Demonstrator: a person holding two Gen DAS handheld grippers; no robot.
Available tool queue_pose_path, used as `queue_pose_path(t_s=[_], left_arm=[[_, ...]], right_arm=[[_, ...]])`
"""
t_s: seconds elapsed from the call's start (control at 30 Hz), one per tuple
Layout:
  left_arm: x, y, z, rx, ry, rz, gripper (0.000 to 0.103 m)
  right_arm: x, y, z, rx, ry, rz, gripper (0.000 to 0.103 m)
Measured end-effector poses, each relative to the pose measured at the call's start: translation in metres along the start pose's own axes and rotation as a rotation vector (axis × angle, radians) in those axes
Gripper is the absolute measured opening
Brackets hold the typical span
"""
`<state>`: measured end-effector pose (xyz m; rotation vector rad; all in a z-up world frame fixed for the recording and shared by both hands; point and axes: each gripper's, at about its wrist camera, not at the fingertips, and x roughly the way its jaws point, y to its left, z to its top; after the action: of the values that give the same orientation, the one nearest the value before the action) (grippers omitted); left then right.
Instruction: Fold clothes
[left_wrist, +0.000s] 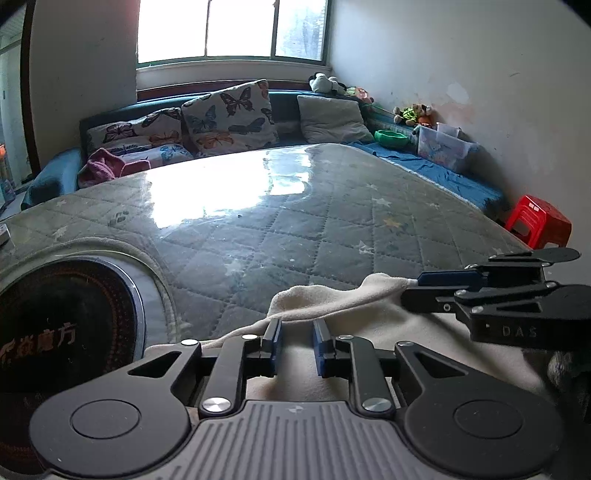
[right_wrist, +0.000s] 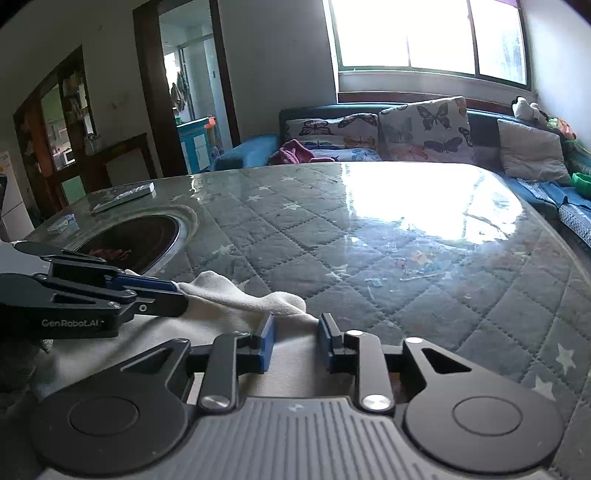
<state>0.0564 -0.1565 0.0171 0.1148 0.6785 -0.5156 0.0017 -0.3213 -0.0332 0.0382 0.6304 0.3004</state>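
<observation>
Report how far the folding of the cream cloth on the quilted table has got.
Early, by the look of it. No finished fold is visible: the cream cloth lies rumpled at the near edge of the quilted table. In hand: the left gripper and right gripper both sit at its far edge, cloth between their jaws; whether the pads press it is unclear. Left: every fold, smoothing, setting aside.

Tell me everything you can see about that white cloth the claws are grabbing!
The cloth is cream-white and looks soft and fleecy, like a garment. It lies rumpled at the near edge of the quilted table. Its far edge is lifted into a wavy ridge. The left claw sits over that edge with the fabric between its blue pads, a gap showing. The right claw touches a raised corner; whether it pinches it is unclear. Most of the cloth is hidden under the claws.
</observation>
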Motion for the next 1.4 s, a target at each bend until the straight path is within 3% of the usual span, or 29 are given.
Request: queue_pose_path(t_s=[0.1,0.2,0.43,0.67,0.87,1.13,1.4], left_arm=[[-0.001,-0.002,-0.001,0.005,-0.005,0.001,0.026],[-0.001,-0.005,-0.003,0.004,-0.012,0.0,0.032],[0.0,-0.013,-0.005,0.014,-0.022,-0.004,0.05],[0.001,-0.014,-0.005,0.015,-0.027,-0.01,0.053],[-0.005,-0.015,-0.005,0.01,-0.035,-0.018,0.057],[-0.053,-0.018,-0.02,-0.018,-0.1,0.004,0.058],[-0.077,-0.017,-0.049,-0.054,-0.095,0.049,0.058]], right_arm=[[-0.002,0.008,0.001,-0.043,-0.003,-0.009,0.037],[-0.007,0.019,0.0,-0.087,-0.009,-0.028,0.052],[-0.029,0.022,-0.01,-0.043,-0.026,-0.044,0.062],[-0.036,0.0,-0.019,0.059,-0.035,-0.065,0.066],[-0.049,0.003,-0.019,0.029,-0.057,-0.094,0.074],[-0.071,0.015,-0.027,0.006,-0.093,-0.039,0.087],[-0.075,0.024,-0.04,0.004,-0.083,0.002,0.099]])
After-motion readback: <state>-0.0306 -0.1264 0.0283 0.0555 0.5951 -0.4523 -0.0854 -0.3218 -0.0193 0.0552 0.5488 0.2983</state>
